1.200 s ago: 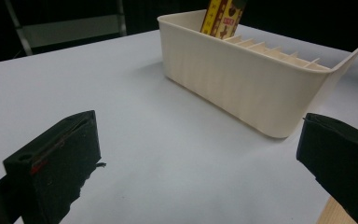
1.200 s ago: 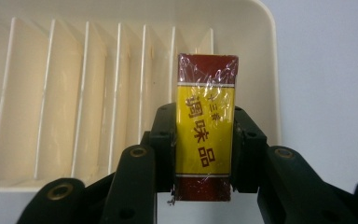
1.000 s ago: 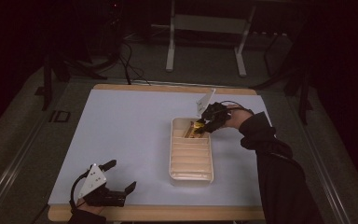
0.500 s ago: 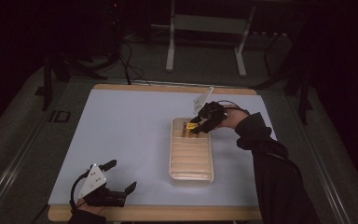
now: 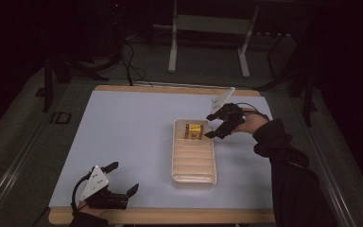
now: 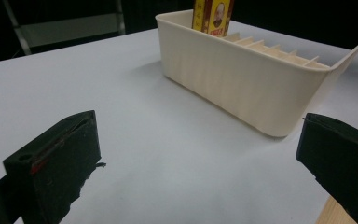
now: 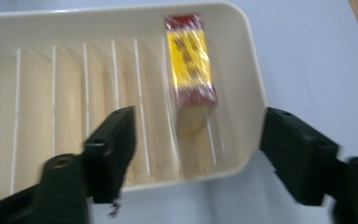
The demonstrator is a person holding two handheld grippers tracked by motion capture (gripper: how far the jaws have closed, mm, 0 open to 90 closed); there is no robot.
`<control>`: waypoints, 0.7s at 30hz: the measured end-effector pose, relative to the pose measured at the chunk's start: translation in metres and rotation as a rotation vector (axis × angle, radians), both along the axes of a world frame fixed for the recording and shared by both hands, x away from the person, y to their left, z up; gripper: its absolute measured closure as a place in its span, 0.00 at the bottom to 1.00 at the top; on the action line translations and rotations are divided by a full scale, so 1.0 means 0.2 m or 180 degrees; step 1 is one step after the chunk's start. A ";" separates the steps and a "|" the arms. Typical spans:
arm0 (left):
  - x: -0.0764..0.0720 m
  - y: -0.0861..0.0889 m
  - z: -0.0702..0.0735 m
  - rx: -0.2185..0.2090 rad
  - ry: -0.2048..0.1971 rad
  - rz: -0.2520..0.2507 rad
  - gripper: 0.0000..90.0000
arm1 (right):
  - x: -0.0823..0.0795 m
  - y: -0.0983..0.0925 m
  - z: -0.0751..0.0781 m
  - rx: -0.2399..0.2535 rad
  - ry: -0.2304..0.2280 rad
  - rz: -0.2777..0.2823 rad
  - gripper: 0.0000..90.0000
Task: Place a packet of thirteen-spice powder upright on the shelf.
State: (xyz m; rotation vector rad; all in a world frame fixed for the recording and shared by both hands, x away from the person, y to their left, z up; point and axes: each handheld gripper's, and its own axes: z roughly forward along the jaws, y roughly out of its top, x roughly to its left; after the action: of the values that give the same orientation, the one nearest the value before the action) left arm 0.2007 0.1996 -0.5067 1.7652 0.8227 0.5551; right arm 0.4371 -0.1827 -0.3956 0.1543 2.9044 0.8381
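Near the tabletop's far right edge, the right gripper (image 5: 219, 124) hovers with fingers wide apart and empty beside a yellow-and-red box (image 5: 194, 131) standing in the end slot of a cream slotted tray (image 5: 193, 178); best to draw straight back without nudging it, while the left gripper (image 5: 121, 178) rests open at the near left corner

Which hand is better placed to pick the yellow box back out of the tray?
Right. The right gripper hovers open just beside the yellow box standing at the far end of the tray. The left gripper sits at the near table edge, well away from it.
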 end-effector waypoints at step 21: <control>-0.01 0.00 0.01 -0.0031 -0.0009 0.0007 0.00 | -0.13 -0.39 -0.03 0.0374 0.0070 -0.0797 0.15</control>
State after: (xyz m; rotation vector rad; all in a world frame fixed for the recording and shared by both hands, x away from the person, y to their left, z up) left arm 0.1988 0.2004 -0.5052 1.7546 0.8242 0.5540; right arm 0.4110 -0.2603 -0.4014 0.5282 2.7756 0.9650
